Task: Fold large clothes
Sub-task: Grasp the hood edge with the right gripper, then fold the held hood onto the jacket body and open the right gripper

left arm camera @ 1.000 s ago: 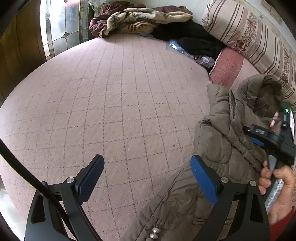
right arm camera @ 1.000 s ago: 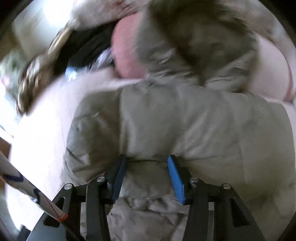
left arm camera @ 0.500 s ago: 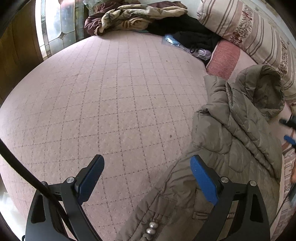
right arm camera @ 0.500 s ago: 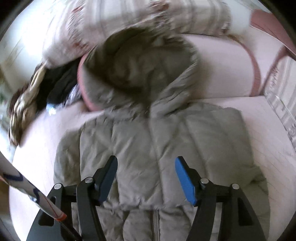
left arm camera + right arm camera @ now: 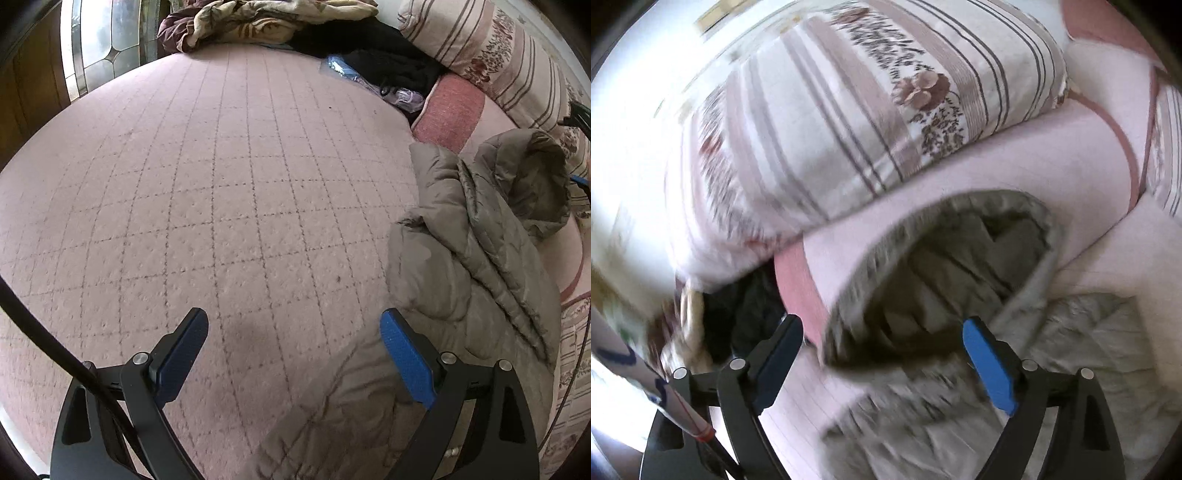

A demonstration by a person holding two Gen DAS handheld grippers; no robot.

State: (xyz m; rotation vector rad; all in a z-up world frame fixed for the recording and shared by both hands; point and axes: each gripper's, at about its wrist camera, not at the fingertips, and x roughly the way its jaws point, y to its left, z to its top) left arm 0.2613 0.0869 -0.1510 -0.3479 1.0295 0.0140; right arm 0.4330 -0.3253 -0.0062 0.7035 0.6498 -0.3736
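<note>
Inspector: Location of the garment?

Assessor: 1 padded olive coat (image 5: 469,266) is laid on the pink quilted bedcover (image 5: 221,192), its hood (image 5: 960,266) resting against the pink pillow (image 5: 1015,155) below the striped cushion (image 5: 849,122).

Inspector: Condition of the 2 claws?

Assessor: The left gripper (image 5: 295,354) is held wide apart, nothing clamped; the coat's hem is seen under its right finger only. The right gripper (image 5: 882,358) is being opened, jaws near full spread, with nothing gripped; the hood is seen beyond them.

Inspector: Reason for this placement?

Assessor: The coat is judged spread flat so that folding can begin.
</note>
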